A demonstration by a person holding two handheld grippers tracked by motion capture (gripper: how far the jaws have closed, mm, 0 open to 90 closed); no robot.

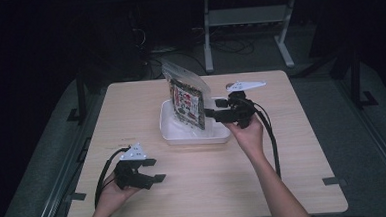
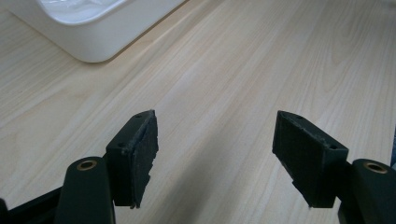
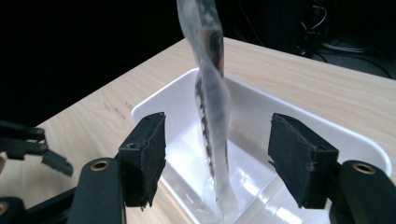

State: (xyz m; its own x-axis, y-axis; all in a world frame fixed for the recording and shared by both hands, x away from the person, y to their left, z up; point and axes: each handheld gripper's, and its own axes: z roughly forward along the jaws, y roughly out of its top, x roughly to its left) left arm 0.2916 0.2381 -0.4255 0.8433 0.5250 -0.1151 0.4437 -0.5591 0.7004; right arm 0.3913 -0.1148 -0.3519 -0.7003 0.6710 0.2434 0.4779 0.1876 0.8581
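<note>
1. The right hand-held gripper (image 1: 207,112) stands wide, its pads clear of the packet (image 3: 212,107) standing between them.
2. The packet (image 1: 187,105) stands upright in the white tray (image 1: 175,133), its print unreadable.
3. At seven o'clock, the left hand-held gripper (image 1: 159,169) gapes empty over the surface (image 2: 261,60).

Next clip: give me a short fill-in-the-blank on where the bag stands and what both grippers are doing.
1. The printed bag stands on edge inside the white ____.
2. The right gripper has its jaws ____ on either side of the bag, pads not pressing it.
3. The left gripper is open over bare ____, holding nothing.
4. The tray rests on the ____.

Missing words: tray; open; tabletop; table
</note>
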